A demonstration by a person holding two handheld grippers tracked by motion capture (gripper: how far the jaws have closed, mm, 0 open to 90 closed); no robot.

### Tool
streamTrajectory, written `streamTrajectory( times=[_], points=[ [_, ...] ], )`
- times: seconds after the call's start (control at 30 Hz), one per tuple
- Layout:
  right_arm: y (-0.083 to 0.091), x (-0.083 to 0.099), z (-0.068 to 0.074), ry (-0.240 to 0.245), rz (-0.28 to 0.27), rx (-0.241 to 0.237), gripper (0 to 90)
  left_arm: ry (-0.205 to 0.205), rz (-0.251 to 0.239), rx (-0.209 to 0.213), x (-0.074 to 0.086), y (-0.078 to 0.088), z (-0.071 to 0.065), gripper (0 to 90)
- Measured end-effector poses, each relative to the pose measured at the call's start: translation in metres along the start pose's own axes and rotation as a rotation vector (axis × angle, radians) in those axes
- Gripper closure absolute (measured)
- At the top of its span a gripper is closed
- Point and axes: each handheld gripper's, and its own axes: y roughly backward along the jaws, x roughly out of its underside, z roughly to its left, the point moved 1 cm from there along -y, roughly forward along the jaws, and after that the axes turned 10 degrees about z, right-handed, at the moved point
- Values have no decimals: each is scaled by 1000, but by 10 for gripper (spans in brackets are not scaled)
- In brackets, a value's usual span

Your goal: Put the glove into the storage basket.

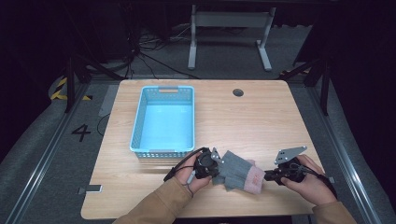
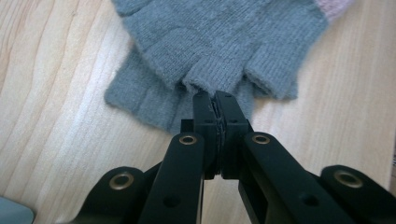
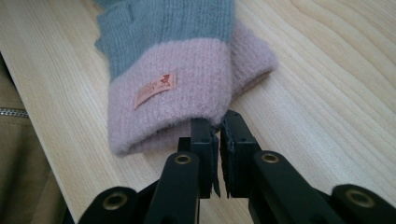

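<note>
Glove pinched at both ends, not yet binned

Near the worktop's (image 1: 261,107) front edge, the glove (image 1: 238,175) is gripped by the left hand-held gripper (image 2: 215,105) at its finger end and by the right hand-held gripper (image 3: 218,128) at its pink cuff; the blue basket (image 1: 139,121) is seen empty.

Both forearms in tan sleeves enter from six o'clock. The left gripper (image 1: 215,164) points toward three o'clock, its black jaws pressed fully together. The right gripper (image 1: 270,176) points toward nine o'clock, jaws nearly closed with a thin gap.
</note>
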Motion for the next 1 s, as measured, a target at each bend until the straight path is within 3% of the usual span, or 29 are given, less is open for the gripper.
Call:
streamTrajectory(
  times=[0.27,0.57,1.0],
  points=[
    [10,-3,-1,-16,-48,5,852,13,-59,21,5,17,-6,888],
    [10,-10,-6,-46,-99,40,857,13,-74,39,11,25,-10,889],
    [-3,-22,-14,-94,-119,44,860,21,-48,67,17,21,-13,889]
  ],
)
